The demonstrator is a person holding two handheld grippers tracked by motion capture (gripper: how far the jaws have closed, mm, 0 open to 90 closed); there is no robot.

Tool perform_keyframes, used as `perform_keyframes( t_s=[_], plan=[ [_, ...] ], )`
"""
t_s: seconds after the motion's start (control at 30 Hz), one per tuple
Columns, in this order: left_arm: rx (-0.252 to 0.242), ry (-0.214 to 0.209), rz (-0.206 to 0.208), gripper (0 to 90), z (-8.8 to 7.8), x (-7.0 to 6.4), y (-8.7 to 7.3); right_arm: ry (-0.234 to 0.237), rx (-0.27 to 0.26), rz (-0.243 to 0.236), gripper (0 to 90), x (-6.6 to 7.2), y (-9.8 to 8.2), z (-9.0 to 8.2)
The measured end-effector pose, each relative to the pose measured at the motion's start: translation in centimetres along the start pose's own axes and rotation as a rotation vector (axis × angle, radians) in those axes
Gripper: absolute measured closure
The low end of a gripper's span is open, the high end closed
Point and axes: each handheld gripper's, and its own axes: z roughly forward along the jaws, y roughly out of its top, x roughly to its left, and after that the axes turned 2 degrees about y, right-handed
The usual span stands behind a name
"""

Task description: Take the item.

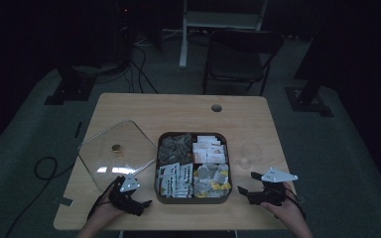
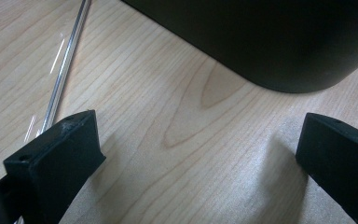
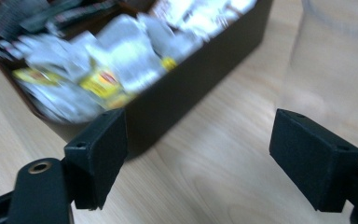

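A dark square box (image 1: 192,198) stands at the middle of the wooden table (image 1: 178,111), its four compartments packed with several tea bags (image 1: 213,179). My left gripper (image 1: 144,203) rests by the box's near left corner. Its jaws stand open over bare wood (image 2: 196,154), facing the box's rounded corner (image 2: 270,42). My right gripper (image 1: 246,182) is at the box's near right side, open with nothing between the jaws (image 3: 200,154). In the right gripper view, the box wall (image 3: 191,88) and blurred tea bags (image 3: 98,70) lie ahead on the left.
A clear lid (image 1: 116,151) with a small knob lies flat left of the box; its edge (image 2: 65,70) runs past my left jaw. A clear glass (image 1: 250,152) stands right of the box, also (image 3: 335,60). A chair (image 1: 240,54) is beyond the table.
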Motion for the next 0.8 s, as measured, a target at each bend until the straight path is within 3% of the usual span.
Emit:
perform_keyframes(
  t_s=[0.13,0.2,0.5,0.8],
  plan=[
    [0.001,0.003,-0.004,0.5,-0.1,-0.1,-0.1,0.017,-0.034,-0.05,19.5,1.1,1.5,-0.1],
    [0.001,0.003,-0.004,0.5,-0.1,-0.1,-0.1,0.032,-0.046,-0.066,24.0,1.5,2.1,0.0],
    [0.0,0.003,-0.004,0.5,-0.1,-0.1,-0.1,0.083,-0.001,-0.108,35.4,2.3,4.1,1.8],
    [0.001,0.003,-0.004,0.5,-0.1,-0.1,-0.1,0.103,0.033,-0.159,35.7,2.7,5.4,3.9]
  ],
)
